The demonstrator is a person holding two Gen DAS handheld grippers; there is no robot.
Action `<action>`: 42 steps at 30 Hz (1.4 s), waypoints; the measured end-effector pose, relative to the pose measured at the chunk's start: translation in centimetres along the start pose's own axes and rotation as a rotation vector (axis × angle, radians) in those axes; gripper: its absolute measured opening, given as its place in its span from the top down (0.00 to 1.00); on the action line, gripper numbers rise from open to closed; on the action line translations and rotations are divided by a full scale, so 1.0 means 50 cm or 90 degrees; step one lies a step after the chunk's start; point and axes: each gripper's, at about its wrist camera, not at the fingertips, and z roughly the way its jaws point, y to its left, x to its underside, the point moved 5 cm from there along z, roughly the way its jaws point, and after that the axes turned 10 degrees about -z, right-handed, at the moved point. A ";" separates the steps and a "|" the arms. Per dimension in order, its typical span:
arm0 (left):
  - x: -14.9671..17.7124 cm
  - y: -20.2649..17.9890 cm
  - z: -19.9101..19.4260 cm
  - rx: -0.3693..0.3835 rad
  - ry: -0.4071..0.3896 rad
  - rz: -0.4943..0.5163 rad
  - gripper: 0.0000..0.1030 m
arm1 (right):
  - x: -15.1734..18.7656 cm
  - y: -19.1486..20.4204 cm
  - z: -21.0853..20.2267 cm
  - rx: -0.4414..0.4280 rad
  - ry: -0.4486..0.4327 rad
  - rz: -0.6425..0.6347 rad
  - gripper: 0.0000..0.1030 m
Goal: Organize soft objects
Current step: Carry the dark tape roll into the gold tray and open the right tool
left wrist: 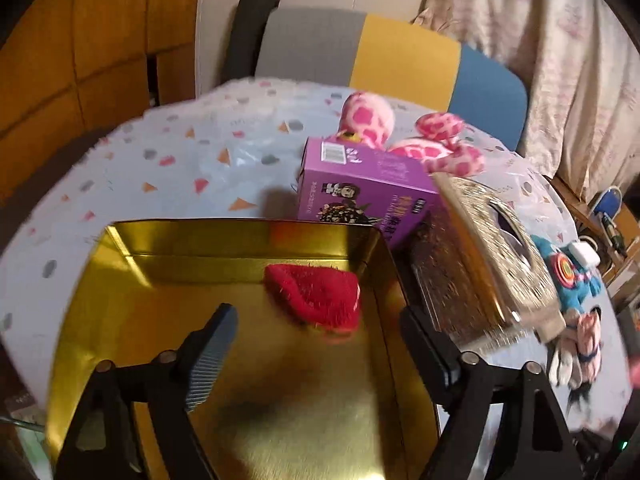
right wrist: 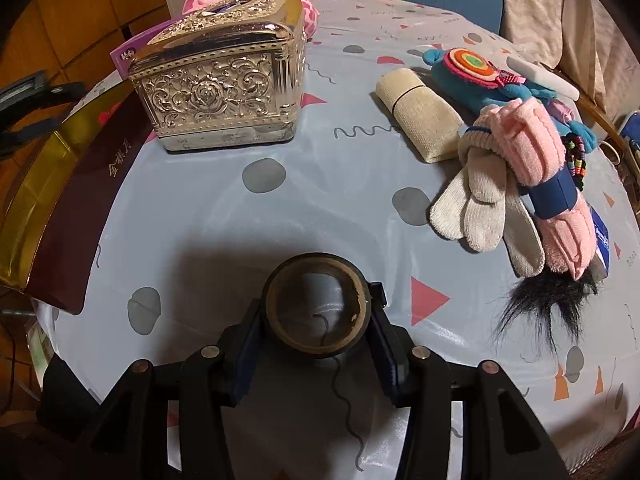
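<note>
- Left gripper (left wrist: 316, 344), bottom of frame: fingers spread wide, nothing between them, above the gold tin (left wrist: 168, 240).
- Red plush piece (left wrist: 316, 296) lying inside the tin, centre frame.
- Right gripper (right wrist: 316, 312), bottom centre: pinching a dark tape ring (right wrist: 316, 304).
- Pink and white gloves (right wrist: 520, 184) right of frame; silver box (right wrist: 220, 92) upper left.

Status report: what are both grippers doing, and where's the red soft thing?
Left hand-held gripper open over gold tin. Red soft toy lies inside tin. Right hand-held gripper shut on tape roll. Nothing blocking.
</note>
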 end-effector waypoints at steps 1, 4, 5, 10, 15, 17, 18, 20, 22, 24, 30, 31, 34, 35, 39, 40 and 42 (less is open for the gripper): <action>0.010 -0.002 -0.018 0.001 -0.008 0.006 0.17 | 0.001 0.001 -0.001 0.004 -0.004 0.000 0.51; 0.043 -0.007 -0.064 0.003 -0.029 0.020 0.10 | 0.003 0.001 -0.001 0.010 -0.010 0.002 0.52; 0.052 -0.010 -0.075 0.002 -0.034 0.022 0.07 | 0.005 0.000 -0.001 0.013 -0.011 0.003 0.52; 0.088 -0.009 -0.121 0.013 -0.040 0.011 0.00 | 0.008 0.003 -0.003 0.027 -0.008 0.007 0.52; 0.097 0.003 -0.138 -0.009 -0.041 0.004 0.00 | 0.001 0.015 -0.013 0.024 -0.001 0.015 0.52; 0.096 0.013 -0.143 -0.011 -0.041 -0.006 0.00 | -0.011 0.028 -0.021 0.019 -0.012 0.009 0.52; 0.096 0.019 -0.144 -0.013 -0.041 -0.010 0.00 | -0.016 0.035 -0.023 0.019 -0.013 0.002 0.52; 0.096 0.027 -0.146 -0.020 -0.041 -0.015 0.00 | -0.022 0.051 -0.022 0.015 -0.009 -0.014 0.52; 0.095 0.039 -0.147 -0.036 -0.043 -0.020 0.00 | -0.021 0.066 -0.013 0.009 0.008 -0.028 0.52; 0.095 0.050 -0.148 -0.042 -0.042 -0.027 0.00 | -0.021 0.076 -0.011 0.008 0.011 -0.036 0.52; 0.096 0.080 -0.156 -0.055 -0.053 -0.045 0.00 | -0.066 0.094 -0.066 -0.014 -0.037 -0.030 0.52; 0.095 0.083 -0.157 -0.055 -0.054 -0.048 0.00 | -0.078 0.100 -0.076 -0.022 -0.048 -0.032 0.52; 0.085 0.103 -0.166 -0.063 -0.067 -0.061 0.00 | -0.121 0.136 -0.114 -0.052 -0.087 -0.058 0.52; 0.080 0.111 -0.169 -0.069 -0.074 -0.064 0.00 | -0.137 0.152 -0.126 -0.064 -0.099 -0.073 0.52; 0.057 0.144 -0.192 -0.109 -0.114 -0.067 0.00 | -0.190 0.220 -0.143 -0.109 -0.124 -0.128 0.52; 0.053 0.152 -0.198 -0.117 -0.124 -0.066 0.00 | -0.202 0.234 -0.140 -0.115 -0.126 -0.140 0.52; 0.046 0.168 -0.207 -0.133 -0.140 -0.068 0.00 | -0.226 0.270 -0.133 -0.123 -0.127 -0.169 0.52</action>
